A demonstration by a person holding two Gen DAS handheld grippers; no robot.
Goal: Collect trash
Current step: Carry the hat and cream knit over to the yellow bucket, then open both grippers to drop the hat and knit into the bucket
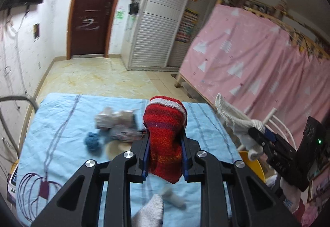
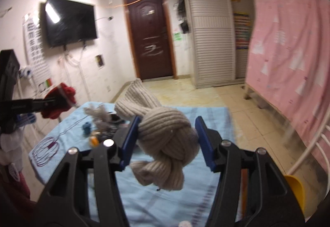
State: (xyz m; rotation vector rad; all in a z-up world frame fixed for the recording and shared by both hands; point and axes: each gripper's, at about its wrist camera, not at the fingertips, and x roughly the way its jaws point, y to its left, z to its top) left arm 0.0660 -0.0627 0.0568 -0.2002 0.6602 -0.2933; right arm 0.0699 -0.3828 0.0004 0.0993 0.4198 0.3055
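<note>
Up front, left gripper (image 1: 165, 144) clamped on a red knitted sock (image 1: 165, 134) with a white-striped cuff, lifted above the light blue cloth (image 1: 61, 123). Right gripper (image 2: 168, 140) pinching a knotted beige ribbed sock (image 2: 165, 144), loose end drooping toward 6 o'clock. Beyond, at 11 o'clock of the red sock, a heap of grey socks (image 1: 115, 119) and a small blue ball (image 1: 92, 141) lying on the cloth. Yellow bin (image 1: 252, 165) rim at 4 o'clock, beside the pink curtain (image 1: 257, 57).
</note>
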